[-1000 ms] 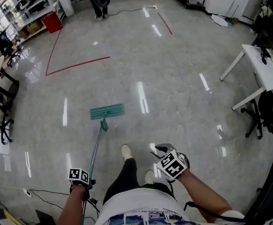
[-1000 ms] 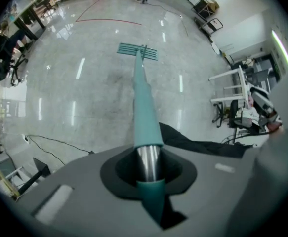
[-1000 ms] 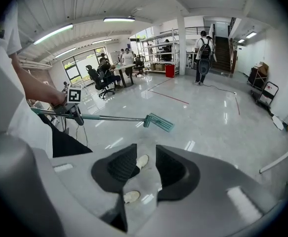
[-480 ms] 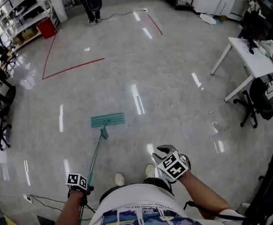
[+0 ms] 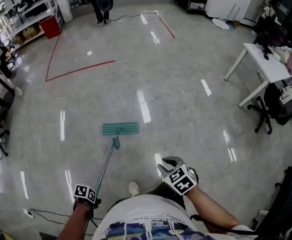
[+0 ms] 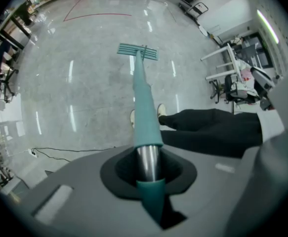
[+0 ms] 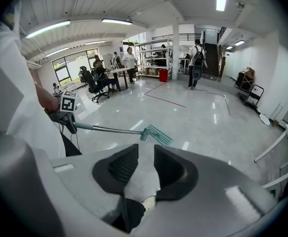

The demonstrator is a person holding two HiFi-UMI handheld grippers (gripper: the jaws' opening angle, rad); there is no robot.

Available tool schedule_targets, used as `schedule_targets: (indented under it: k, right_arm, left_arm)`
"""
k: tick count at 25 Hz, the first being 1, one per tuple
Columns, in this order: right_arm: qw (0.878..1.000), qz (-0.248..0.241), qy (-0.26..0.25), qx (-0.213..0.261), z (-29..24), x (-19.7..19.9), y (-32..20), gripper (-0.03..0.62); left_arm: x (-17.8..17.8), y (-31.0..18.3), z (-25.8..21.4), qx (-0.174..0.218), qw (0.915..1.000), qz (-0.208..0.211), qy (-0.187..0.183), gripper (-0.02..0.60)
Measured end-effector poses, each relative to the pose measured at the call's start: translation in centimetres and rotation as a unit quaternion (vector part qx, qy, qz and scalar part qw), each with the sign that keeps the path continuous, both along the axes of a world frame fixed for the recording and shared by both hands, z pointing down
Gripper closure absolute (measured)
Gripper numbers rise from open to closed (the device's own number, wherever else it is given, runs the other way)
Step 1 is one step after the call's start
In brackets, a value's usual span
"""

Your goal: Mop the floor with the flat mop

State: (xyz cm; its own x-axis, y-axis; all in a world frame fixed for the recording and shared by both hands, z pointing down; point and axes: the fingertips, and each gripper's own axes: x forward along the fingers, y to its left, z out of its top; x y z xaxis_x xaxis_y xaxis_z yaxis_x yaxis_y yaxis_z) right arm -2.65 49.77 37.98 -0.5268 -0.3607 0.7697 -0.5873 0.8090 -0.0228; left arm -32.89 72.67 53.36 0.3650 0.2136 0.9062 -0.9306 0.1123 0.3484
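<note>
Mop handle (image 6: 144, 107) sat clamped in the left gripper (image 6: 148, 167), its jaws closed round the bare metal section just below the teal sleeve. From that gripper the shaft ran forward and down to the flat mop head (image 5: 120, 129), which lay flat on the glossy floor (image 5: 186, 99) well ahead of it and a little to its right. In the head view only the marker cube of the left gripper (image 5: 85, 196) showed clearly; its jaws were lost against the forearm at the frame's bottom edge, and the handle's top end was cut off there too. The right gripper (image 5: 170, 161) hung apart from the mop, off to the handle's right, with its jaws narrowly parted and nothing between them but floor seen through the gap (image 7: 140, 164). In the right gripper view, the mop head (image 7: 158, 134) lay beyond the jaws and slightly left. One pale shoe (image 5: 133, 187) peeked out between the two grippers; the other foot was hidden under the person's body.
</note>
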Motion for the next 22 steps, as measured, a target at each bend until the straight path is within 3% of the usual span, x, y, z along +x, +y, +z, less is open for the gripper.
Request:
schedule_targets:
  k: [15,22]
  right_arm:
    - [1.000,0.008,0.023,-0.001,-0.1,-2.2,2.5,0.490]
    - [0.999,0.010,0.030,-0.005,0.1,-1.8,3.6,0.490]
  left_arm:
    - [-2.4,2.9,2.2,-0.022,0.9996,0.020,0.005,0.520]
    - [-1.7,3.6,2.9,-0.029,0.9992,0.026,0.010,0.520]
